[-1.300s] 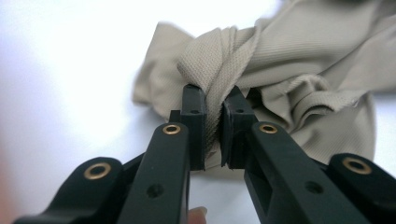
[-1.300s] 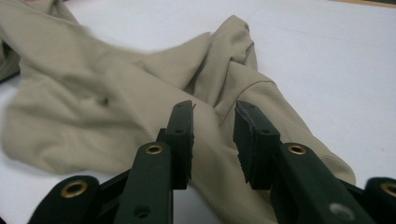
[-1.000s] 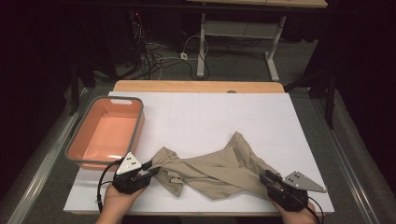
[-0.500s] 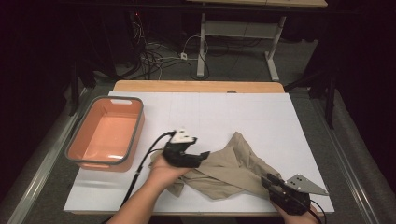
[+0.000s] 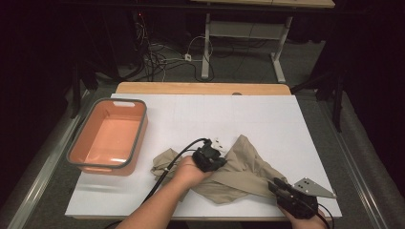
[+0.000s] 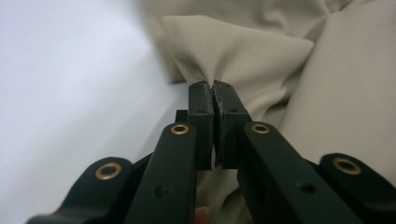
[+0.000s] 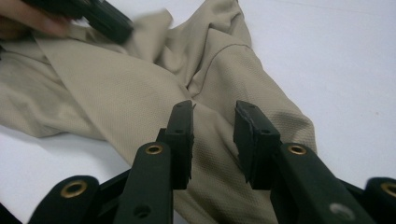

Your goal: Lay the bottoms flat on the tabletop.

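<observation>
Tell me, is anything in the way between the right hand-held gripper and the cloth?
Nothing visible. The right hand-held gripper has its jaws apart right at the cloth. The left hand-held gripper already pinches a fold.

An orange basin [image 5: 107, 138] sits at the white table's [image 5: 267, 119] left edge — cables [image 5: 162, 57] on the floor beyond.

In the high view, the right gripper [image 5: 276, 184] at the lower right is cut off by the bottom edge, and whether its jaws touch the beige garment [image 5: 239, 174] cannot be told there. In the right gripper view, the left gripper [image 7: 109, 21] at upper left is blurred and cut off by the top edge.
</observation>
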`<state>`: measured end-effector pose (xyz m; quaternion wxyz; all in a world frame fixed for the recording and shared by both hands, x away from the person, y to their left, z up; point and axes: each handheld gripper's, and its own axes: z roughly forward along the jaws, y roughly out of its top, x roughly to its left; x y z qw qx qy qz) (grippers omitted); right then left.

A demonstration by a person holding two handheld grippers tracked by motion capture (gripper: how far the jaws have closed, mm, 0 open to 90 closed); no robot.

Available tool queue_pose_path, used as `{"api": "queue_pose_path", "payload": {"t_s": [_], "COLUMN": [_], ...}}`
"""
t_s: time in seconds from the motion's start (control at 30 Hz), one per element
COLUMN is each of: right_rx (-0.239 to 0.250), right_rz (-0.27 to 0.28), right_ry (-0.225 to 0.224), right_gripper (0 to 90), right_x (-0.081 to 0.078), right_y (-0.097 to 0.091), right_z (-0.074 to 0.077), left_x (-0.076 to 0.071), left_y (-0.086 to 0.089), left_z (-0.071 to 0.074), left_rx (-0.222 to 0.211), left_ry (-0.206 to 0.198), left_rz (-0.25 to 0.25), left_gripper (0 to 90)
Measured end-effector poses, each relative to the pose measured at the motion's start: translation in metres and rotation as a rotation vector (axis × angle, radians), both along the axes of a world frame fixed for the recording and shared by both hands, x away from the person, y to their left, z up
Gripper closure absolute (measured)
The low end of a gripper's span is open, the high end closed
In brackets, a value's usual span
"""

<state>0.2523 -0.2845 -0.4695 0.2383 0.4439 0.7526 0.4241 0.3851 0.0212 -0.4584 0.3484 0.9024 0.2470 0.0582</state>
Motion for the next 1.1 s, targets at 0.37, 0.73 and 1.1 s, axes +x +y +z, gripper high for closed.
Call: {"api": "queue_pose_path", "payload": {"t_s": [0.37,0.73,1.1], "right_rx": [-0.022,-0.011,-0.188], "right_rz": [0.0,0.069,0.125], "right_ry": [0.027,0.04,0.05], "right_gripper": [67.1,51.6,88.8], "right_x": [0.003,-0.003,0.013], "right_y": [0.006,0.045,0.095], "right_z": [-0.006,-0.003,-0.015], "left_x": [-0.023,-0.052,-0.055], "left_y": [0.139,0.151,0.157], "left_z": [0.008,-0.019,-0.014], "left_rx": [-0.021,-0.164,-0.187], "left_ry": [-0.105,-0.107,-0.148], "left_rz": [0.237,0.254,0.258], "left_gripper": [84.8,78.2,75.9]}}
